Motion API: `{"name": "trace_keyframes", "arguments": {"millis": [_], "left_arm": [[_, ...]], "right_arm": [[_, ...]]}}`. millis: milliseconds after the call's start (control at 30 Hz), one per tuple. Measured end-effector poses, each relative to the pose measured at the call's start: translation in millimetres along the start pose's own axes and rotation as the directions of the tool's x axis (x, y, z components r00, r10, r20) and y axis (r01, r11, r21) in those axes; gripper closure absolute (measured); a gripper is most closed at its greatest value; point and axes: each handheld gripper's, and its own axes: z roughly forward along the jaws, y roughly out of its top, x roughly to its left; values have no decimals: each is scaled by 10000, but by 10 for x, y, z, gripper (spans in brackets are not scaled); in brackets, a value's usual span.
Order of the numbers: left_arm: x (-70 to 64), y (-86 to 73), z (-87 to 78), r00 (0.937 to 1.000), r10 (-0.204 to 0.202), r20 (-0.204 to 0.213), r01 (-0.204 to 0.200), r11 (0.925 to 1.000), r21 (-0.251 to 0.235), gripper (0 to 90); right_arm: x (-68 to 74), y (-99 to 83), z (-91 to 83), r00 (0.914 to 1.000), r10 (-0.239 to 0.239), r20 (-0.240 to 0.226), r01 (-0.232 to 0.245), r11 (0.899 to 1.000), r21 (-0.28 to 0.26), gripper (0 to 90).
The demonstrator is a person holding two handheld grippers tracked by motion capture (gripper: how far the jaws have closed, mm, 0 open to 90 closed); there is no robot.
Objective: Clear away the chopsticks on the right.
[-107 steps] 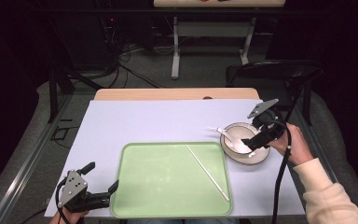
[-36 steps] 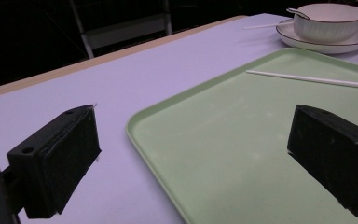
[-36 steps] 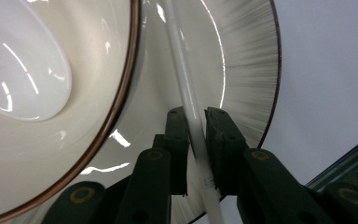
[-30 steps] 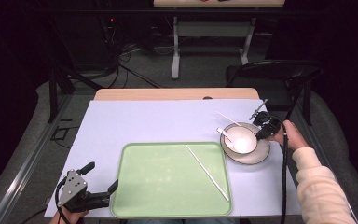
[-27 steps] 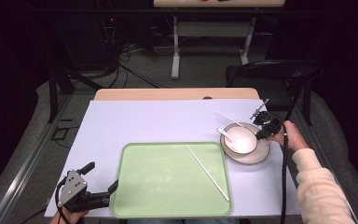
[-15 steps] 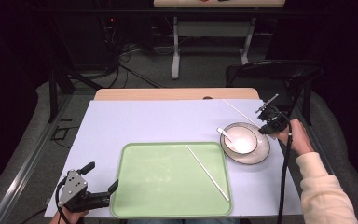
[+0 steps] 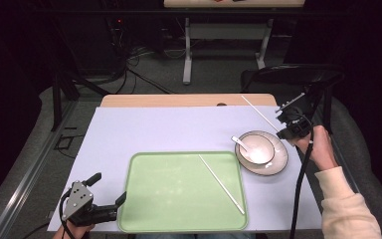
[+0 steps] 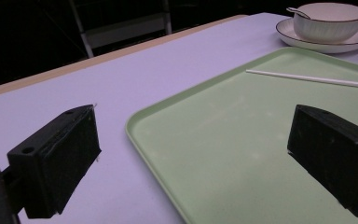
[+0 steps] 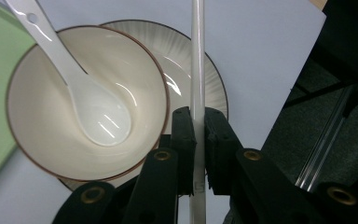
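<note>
My right gripper [image 7: 284, 128] is shut on a white chopstick [image 7: 258, 112], held in the air just right of the bowl, its free end slanting toward the table's far edge. In the right gripper view the chopstick [image 9: 197, 70] runs up from between the jaws of that gripper [image 9: 199, 135], over the saucer [image 9: 177, 60]. A white bowl [image 7: 255, 148] with a white spoon [image 7: 241, 143] in it stands on a saucer [image 7: 278, 162]. A second chopstick [image 7: 221, 183] lies on the green tray [image 7: 179, 194]. My left gripper [image 7: 107, 188] rests open at the tray's near left corner, its jaws [image 8: 196, 163] wide over the tray's edge [image 8: 140, 135].
A pale sheet [image 7: 169, 129] covers the table. Its right edge lies just beyond the saucer, close to my right hand. A black chair [image 7: 288, 74] stands behind that corner. Cables trail from both grippers.
My right gripper has moved from over the bowl to the right and back, with the chopstick in it. The left gripper has stayed still.
</note>
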Motion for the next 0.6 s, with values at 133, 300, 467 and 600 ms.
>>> {"name": "trace_keyframes", "arguments": {"millis": [133,300,467,600], "left_arm": [[-2,-1,-2,10000,-54,7,54,10000,-36,19],[-1,-3,-6,10000,-62,1,62,10000,-51,20],[-4,-2,-5,10000,-46,19,46,10000,-59,20],[-3,0,-8,10000,-35,45,35,10000,-24,20]], "right_arm": [[175,1,-122,10000,27,-76,-29,9997,-253,834],[408,-22,-227,9997,-147,-215,134,9982,-584,834],[573,-47,-249,9986,-336,-404,306,9969,-729,834],[662,-76,-259,9978,-355,-554,310,9964,-791,834]]}}
